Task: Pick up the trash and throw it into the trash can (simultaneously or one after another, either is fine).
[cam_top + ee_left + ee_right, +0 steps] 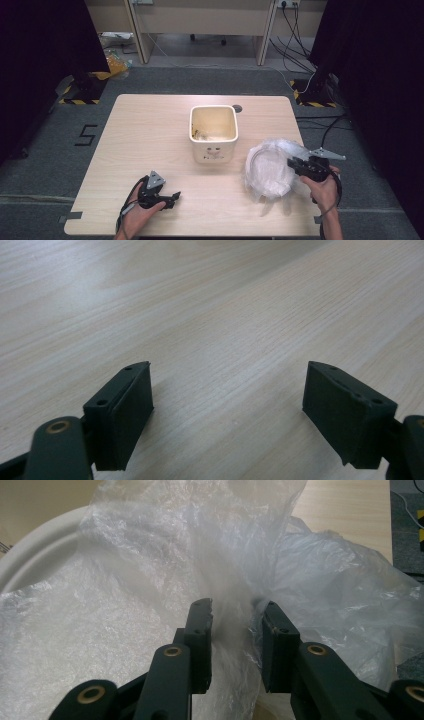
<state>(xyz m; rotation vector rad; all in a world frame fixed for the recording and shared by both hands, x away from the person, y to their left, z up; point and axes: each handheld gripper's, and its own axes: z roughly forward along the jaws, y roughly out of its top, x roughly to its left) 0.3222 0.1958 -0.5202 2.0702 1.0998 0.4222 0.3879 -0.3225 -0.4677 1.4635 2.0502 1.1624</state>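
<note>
**Plastic bag pinched at the worktop's right edge**

Nearest the front edge, the left gripper point(175, 195) rests low on the worktop point(150, 130), fingers spread with nothing between them. By the right edge, the right gripper point(234, 615) pinches a fold of the crumpled clear plastic bag point(125, 595). Mid-worktop stands a cream bin point(213, 150).

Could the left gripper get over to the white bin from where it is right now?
Probably yes. The left gripper sits with jaws open over bare table, and nothing lies between it and the white bin. The plastic bag is off to the other side.
</note>
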